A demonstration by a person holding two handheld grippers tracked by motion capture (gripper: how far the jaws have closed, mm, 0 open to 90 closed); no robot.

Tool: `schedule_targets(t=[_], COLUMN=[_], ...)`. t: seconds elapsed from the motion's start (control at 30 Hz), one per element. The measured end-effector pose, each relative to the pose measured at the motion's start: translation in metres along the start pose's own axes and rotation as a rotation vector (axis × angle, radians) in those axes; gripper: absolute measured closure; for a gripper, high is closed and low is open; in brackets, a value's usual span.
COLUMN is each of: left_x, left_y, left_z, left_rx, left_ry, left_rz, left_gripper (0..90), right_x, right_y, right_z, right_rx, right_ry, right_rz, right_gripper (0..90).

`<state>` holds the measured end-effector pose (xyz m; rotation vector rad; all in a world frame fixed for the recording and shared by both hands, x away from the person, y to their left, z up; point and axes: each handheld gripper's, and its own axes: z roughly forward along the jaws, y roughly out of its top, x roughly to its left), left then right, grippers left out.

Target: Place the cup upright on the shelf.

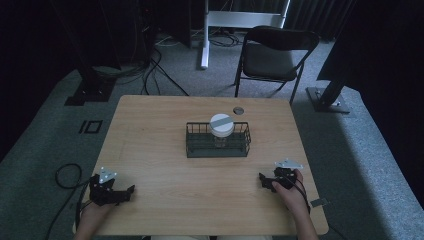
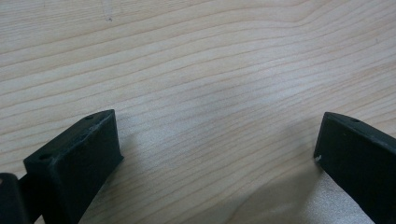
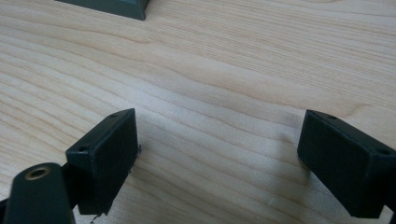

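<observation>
Jar (image 1: 221, 126) stands upright in the rack (image 1: 218, 148), mid-surface. Left hand-held gripper (image 1: 131, 191) and right hand-held gripper (image 1: 262, 179) rest well short of rack, jaws spread, empty; looks like a ready pose before reaching.

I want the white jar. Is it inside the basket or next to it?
Inside. The white-lidded jar stands upright in the black wire basket, its lid poking above the rim, with wire walls on every side.
</observation>
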<state>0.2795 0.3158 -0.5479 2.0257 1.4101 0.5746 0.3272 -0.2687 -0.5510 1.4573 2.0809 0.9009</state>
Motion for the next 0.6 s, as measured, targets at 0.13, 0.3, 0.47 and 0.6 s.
schedule_targets(t=[0.13, 0.3, 0.47, 0.6], left_x=[0.0, -0.0006, -0.0006, -0.0006], left_y=[0.0, -0.0003, -0.0002, -0.0002], left_z=[0.0, -0.0002, -0.0002, -0.0002], left_rx=[0.0, 0.0, 0.0, 0.0], left_ry=[0.0, 0.004, 0.004, 0.004], left_rz=[0.0, -0.006, -0.006, -0.007], left_gripper=[0.6, 0.6, 0.6, 0.6], right_x=[0.0, 0.0002, 0.0002, 0.0002], right_y=[0.0, 0.0, 0.0, 0.0001], right_z=[0.0, 0.0001, 0.0001, 0.0002], right_rx=[0.0, 0.0, 0.0, 0.0], right_ry=[0.0, 0.0, 0.0, 0.0], right_rz=[0.0, 0.0, 0.0, 0.0], right_gripper=[11.6, 11.6, 11.6, 11.6])
